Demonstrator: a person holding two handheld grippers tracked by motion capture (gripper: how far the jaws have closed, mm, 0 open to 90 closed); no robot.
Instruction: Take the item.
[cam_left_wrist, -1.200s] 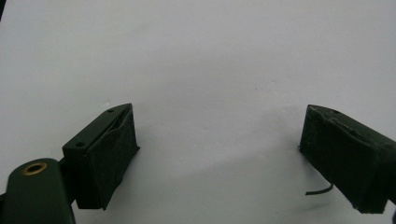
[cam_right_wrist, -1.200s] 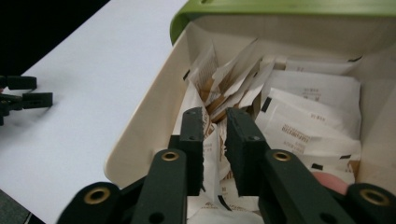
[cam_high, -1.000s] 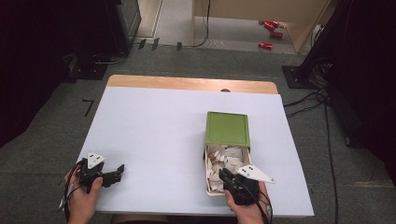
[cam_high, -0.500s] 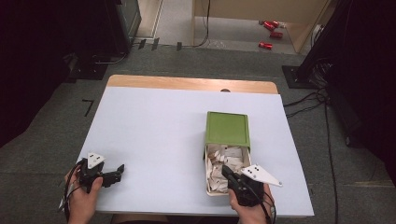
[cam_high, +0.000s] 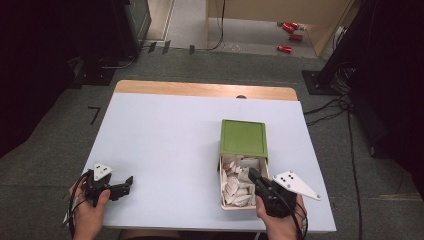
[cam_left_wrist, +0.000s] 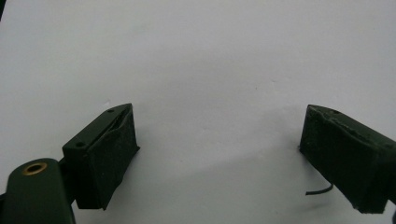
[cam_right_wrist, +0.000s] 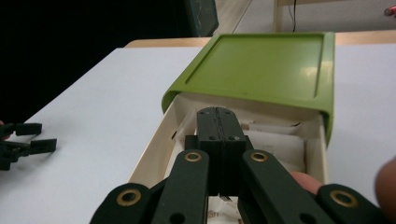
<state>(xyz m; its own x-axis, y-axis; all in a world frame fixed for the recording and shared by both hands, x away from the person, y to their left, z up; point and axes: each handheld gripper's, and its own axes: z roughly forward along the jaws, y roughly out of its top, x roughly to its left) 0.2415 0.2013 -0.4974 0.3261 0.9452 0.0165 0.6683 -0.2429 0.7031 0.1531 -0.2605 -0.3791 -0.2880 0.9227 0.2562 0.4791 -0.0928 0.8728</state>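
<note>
A green box (cam_high: 243, 137) stands right of the table's middle, with its cream drawer (cam_high: 223, 197) pulled out toward me. White paper packets (cam_high: 235, 176) fill the drawer. My right gripper (cam_high: 253, 174) hovers over the drawer's near right part and points at the box. In the right gripper view its jaws (cam_right_wrist: 217, 122) are pressed together above the packets (cam_right_wrist: 275, 142), and I cannot make out anything between them. My left gripper (cam_high: 129, 181) rests at the table's near left corner. Its jaws (cam_left_wrist: 219, 154) stand wide apart over bare white tabletop.
The white table (cam_high: 165, 145) has a wooden strip along its far edge (cam_high: 200, 90). Dark equipment and cables stand on the floor around it, and red cans (cam_high: 287, 27) lie far behind. The left gripper (cam_right_wrist: 28, 140) is seen far left in the right gripper view.
My right gripper has risen a little over the drawer and its grey plate has shifted right. The left gripper has kept still.
</note>
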